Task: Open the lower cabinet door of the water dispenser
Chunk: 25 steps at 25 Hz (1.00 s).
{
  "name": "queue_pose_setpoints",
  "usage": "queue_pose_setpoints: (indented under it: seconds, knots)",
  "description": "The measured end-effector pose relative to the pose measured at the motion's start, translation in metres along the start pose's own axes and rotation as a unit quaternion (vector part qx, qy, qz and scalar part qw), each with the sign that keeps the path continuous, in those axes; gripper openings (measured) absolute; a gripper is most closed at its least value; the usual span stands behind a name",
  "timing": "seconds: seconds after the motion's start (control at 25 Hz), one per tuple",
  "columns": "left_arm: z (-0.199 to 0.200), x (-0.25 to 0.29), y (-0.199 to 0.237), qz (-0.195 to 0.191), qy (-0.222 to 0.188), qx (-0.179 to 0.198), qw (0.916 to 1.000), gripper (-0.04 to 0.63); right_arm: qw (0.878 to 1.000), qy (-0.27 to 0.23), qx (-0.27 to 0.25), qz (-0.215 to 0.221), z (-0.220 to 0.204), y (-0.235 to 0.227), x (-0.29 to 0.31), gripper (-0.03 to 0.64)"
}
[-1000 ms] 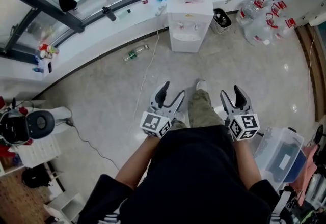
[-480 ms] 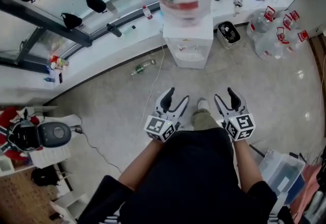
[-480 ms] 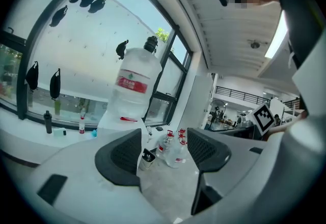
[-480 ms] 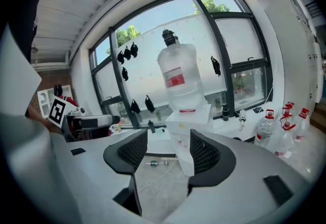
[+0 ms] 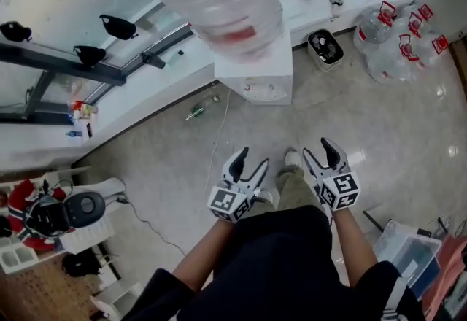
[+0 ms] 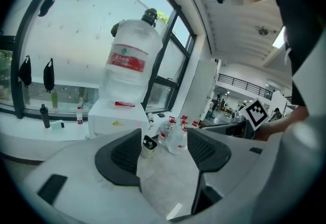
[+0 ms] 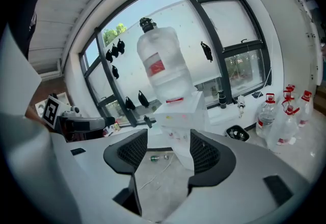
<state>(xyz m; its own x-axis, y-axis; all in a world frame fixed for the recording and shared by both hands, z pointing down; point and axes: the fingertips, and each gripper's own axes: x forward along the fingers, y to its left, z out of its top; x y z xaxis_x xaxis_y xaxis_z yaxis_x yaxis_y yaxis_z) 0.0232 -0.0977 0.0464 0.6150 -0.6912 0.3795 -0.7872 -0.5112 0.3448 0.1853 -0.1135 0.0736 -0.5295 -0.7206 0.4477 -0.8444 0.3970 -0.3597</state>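
Approach step: left gripper (image 5: 250, 159) and right gripper (image 5: 319, 149) are hanging agape, empty, short of the white boxy water dispenser (image 5: 255, 73); next, reaching its lower door.

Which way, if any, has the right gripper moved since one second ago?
Yes: the right gripper has come forward, toward the water dispenser; the stretch of floor between them in the head view is shorter now.
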Motion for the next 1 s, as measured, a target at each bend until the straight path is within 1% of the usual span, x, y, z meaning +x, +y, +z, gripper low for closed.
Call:
queue_pose_setpoints:
  seconds: [0.12, 0.28, 0.36, 0.44, 0.56, 0.64, 0.76, 0.88, 1.0]
  knots:
    - [-0.001, 0.017, 0.003, 0.011, 0.007, 0.0, 0.9999, 0.259, 1.0, 0.005, -0.005, 0.0, -0.005, -0.019, 0.012, 0.229]
    - [-0.01, 0.028, 0.004, -0.001, 0.015, 0.004, 0.9999, 0.259, 1.0, 0.006, -0.005, -0.008, -0.015, -0.03, 0.023, 0.229]
    - [-0.017, 0.03, 0.005, -0.004, 0.016, -0.005, 0.9999, 0.259, 1.0, 0.01, -0.007, -0.012, -0.022, -0.033, 0.026, 0.229]
    - [-0.028, 0.038, 0.005, -0.017, 0.017, -0.005, 0.9997, 0.259, 1.0, 0.006, -0.007, -0.016, -0.03, -0.04, 0.035, 0.229]
    - [-0.058, 0.046, 0.01, -0.048, 0.032, 0.013, 0.9983, 0.259, 1.0, -0.005, 0.012, -0.029, -0.052, -0.046, 0.054, 0.229]
    - [-0.075, 0.053, 0.021, -0.055, 0.033, 0.018, 0.9978, 0.259, 0.999, -0.011, 0.024, -0.04, -0.067, -0.052, 0.07, 0.229]
    - [-0.098, 0.062, 0.05, -0.043, 0.027, 0.018, 0.9985, 0.259, 0.998, -0.026, 0.036, -0.055, -0.087, -0.06, 0.099, 0.229]
    - [-0.123, 0.071, 0.073, -0.032, 0.021, 0.015, 0.9992, 0.259, 0.997, -0.033, 0.034, -0.063, -0.109, -0.07, 0.124, 0.229]
    - [-0.15, 0.09, 0.094, -0.033, 0.014, 0.013, 0.9993, 0.259, 0.997, -0.038, 0.029, -0.066, -0.127, -0.084, 0.148, 0.229]
